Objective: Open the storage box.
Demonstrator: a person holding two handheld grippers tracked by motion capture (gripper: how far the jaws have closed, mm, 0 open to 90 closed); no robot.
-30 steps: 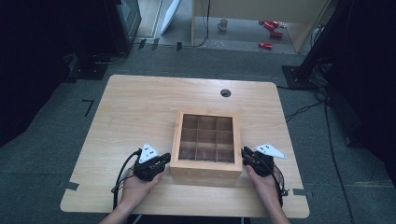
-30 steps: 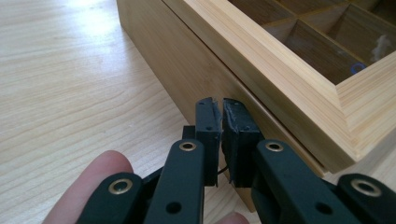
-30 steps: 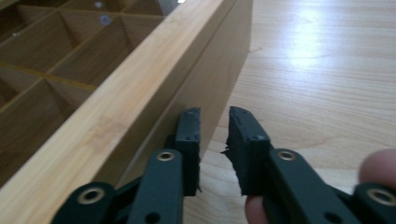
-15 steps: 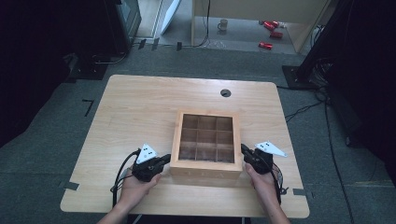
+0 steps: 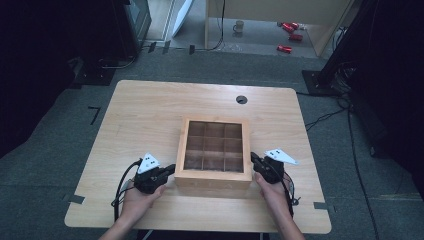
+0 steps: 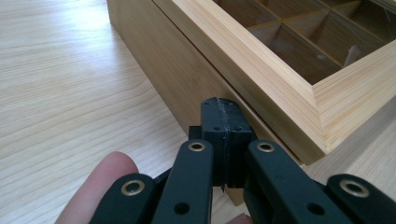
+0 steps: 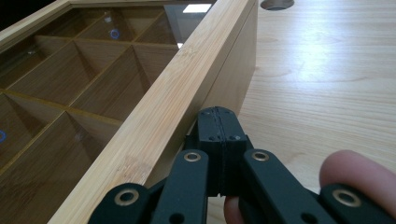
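A: Where is the box (image 5: 214, 150)?
B: On the table (image 5: 145, 110), between both claws. The left claw (image 6: 223, 112) is closed, empty, tip at the box side. The right claw (image 7: 218, 122) is the same.

No legible text, label, brand, number or sign on any surface, near or far.

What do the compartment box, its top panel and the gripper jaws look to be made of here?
The box looks like light wood, possibly bamboo: fine straight grain and layered strips show at its corner, with a smooth matte finish. Its top panel seems to be clear glass or plastic, since it mirrors a ceiling light. The left gripper and right gripper look like matte black plastic with brass-coloured rivets.
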